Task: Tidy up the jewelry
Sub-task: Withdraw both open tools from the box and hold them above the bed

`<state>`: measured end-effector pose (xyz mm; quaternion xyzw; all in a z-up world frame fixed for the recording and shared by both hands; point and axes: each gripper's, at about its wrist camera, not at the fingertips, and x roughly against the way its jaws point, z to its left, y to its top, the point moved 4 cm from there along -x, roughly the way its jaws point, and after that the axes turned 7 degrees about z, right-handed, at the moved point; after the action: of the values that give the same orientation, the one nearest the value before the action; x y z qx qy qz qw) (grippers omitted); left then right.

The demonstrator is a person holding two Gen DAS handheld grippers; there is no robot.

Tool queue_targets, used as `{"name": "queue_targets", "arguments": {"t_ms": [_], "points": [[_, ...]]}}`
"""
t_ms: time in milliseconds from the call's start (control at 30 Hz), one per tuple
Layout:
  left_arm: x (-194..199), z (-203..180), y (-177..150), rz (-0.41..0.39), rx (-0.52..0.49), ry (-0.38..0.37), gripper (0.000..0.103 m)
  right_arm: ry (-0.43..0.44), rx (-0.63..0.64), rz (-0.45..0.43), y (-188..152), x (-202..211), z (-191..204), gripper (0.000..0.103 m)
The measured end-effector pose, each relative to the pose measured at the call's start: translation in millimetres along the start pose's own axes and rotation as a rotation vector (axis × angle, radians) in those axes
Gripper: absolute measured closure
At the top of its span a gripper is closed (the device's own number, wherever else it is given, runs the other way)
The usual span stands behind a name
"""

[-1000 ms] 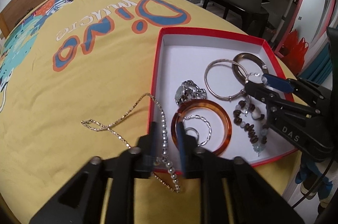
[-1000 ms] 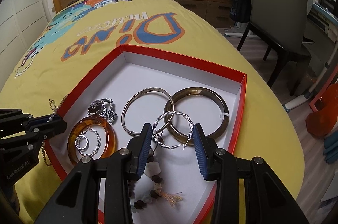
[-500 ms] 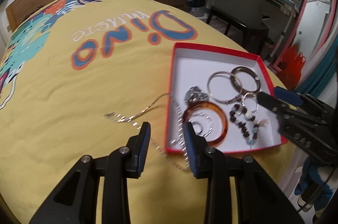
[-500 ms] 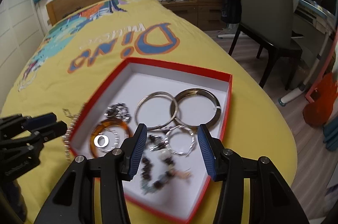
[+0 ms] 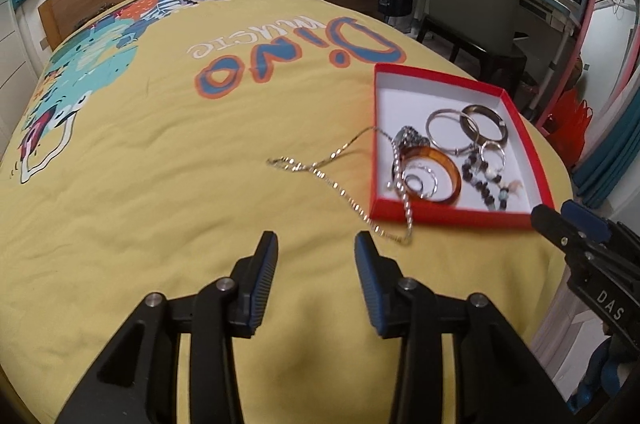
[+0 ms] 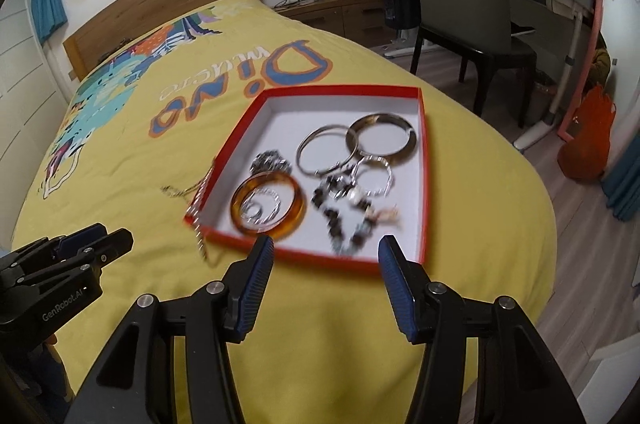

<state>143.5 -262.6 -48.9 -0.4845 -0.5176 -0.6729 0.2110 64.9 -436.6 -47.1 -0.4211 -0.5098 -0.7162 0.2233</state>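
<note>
chain necklace (image 5: 340, 189) trails over the red box (image 5: 448, 214) rim onto the bed, just ahead-right of left gripper (image 5: 316, 256); both jaws opening, empty, right gripper (image 6: 326, 264) farther.

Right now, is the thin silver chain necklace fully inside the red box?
No. The thin silver chain necklace drapes over the red box wall onto the yellow bedspread.

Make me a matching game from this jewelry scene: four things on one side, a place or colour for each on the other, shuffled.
Things:
1. amber bangle
2. silver chain
3. box
4. beaded bracelet

Descriptions:
A. red rim, white inside
B. draped over the box edge onto the bedspread
C. dark beads, near right corner
D. translucent orange, rings inside it

Pairs: 1-D, 2-B, 3-A, 4-C
</note>
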Motion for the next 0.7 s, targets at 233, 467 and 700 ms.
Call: {"name": "queue_targets", "arguments": {"t_ms": [233, 467, 700], "points": [[24.2, 8.2, -15.0, -0.035, 0.006, 0.019, 0.065, 0.002, 0.006, -0.025, -10.9, 22.1, 11.5, 0.049], [38.1, 14.6, -23.2, -0.053, 0.012, 0.034, 0.065, 0.007, 0.013, -0.034, -16.0, 29.3, 18.4, 0.048], [42.9, 15.0, -25.6, -0.061, 0.014, 0.043, 0.065, 0.012, 0.022, -0.041, -18.4, 33.2, 21.5, 0.048]]}}
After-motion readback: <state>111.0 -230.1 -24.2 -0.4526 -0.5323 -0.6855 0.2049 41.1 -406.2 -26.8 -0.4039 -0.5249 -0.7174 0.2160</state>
